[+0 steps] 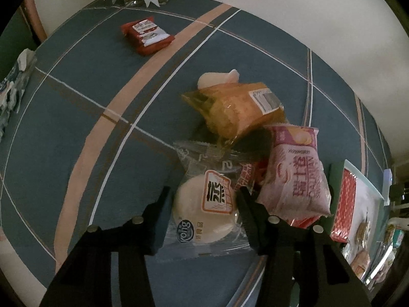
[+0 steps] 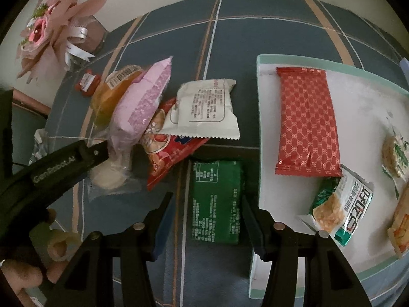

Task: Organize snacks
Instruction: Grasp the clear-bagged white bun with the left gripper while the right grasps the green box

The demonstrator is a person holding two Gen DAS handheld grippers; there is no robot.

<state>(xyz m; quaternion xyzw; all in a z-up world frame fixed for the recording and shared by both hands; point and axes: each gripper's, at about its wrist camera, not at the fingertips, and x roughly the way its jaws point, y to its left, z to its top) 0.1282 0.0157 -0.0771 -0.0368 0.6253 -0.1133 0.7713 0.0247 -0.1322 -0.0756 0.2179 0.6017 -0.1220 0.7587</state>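
My left claw (image 1: 204, 204) is pinching a clear-wrapped white bun (image 1: 204, 215), low centre; lifting could drag the pink packet (image 1: 296, 176) leaning just right. My right claw (image 2: 207, 204) straddles a green packet (image 2: 217, 202), low centre; whether it grips, I cannot tell.

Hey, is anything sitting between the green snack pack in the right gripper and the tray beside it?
Nothing visible does. The green snack pack lies between the right gripper's fingers, right beside the tray's left rim; only bare tablecloth separates them. The pile's red bag lies on the other side.
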